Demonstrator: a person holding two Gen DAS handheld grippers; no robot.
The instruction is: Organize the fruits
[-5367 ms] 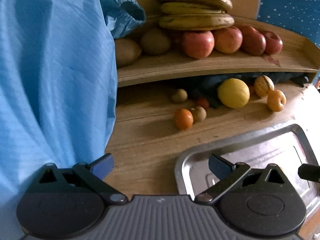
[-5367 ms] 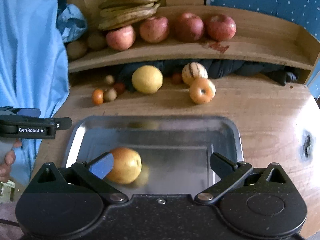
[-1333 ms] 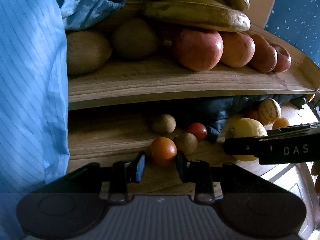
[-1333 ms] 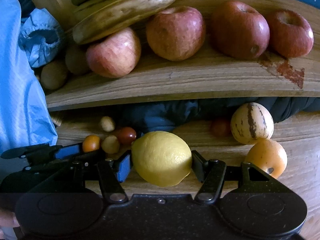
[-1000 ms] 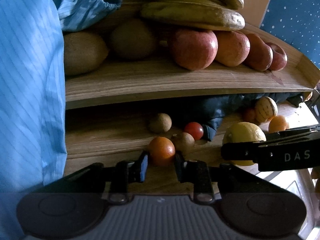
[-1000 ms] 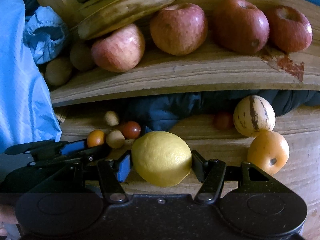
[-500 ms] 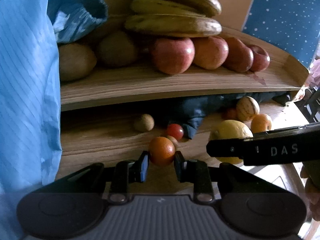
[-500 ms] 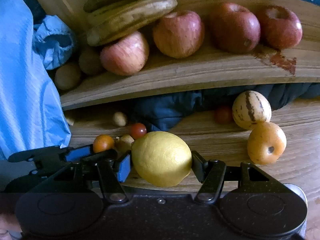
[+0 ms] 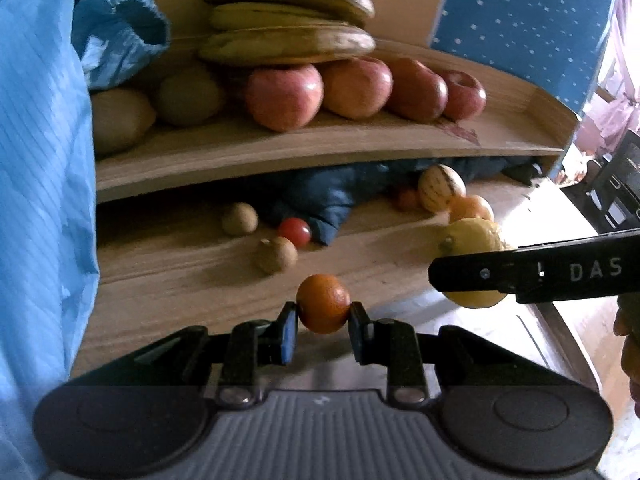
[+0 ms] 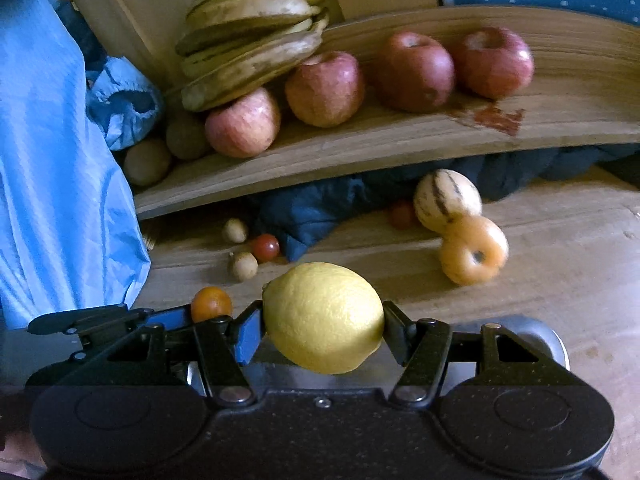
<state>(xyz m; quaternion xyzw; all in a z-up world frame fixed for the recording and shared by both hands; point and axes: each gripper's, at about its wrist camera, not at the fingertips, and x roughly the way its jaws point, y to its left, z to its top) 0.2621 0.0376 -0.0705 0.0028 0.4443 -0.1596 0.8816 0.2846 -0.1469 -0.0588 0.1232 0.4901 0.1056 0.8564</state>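
Note:
My left gripper (image 9: pixel 322 326) is shut on a small orange (image 9: pixel 323 309) and holds it above the near edge of the wooden table. My right gripper (image 10: pixel 323 334) is shut on a big yellow lemon (image 10: pixel 323 317), lifted over the rim of the metal tray (image 10: pixel 536 334). The lemon (image 9: pixel 472 240) and the right gripper's side also show in the left wrist view, to the right of the orange. The small orange (image 10: pixel 211 303) shows left of the lemon in the right wrist view.
A curved wooden shelf (image 10: pixel 400 140) holds bananas (image 10: pixel 252 28), several apples (image 10: pixel 326 88) and kiwis (image 10: pixel 146 162). On the table below lie a striped melon (image 10: pixel 446 200), an orange persimmon (image 10: pixel 474 254), a cherry tomato (image 10: pixel 266 247), small brown fruits (image 10: pixel 243 266) and dark cloth (image 10: pixel 320 208). Blue fabric (image 10: pixel 52 184) hangs at left.
Both grippers have pulled back from the shelf and risen, each carrying its fruit; the orange and the lemon have left the table, and the remaining fruits look farther away.

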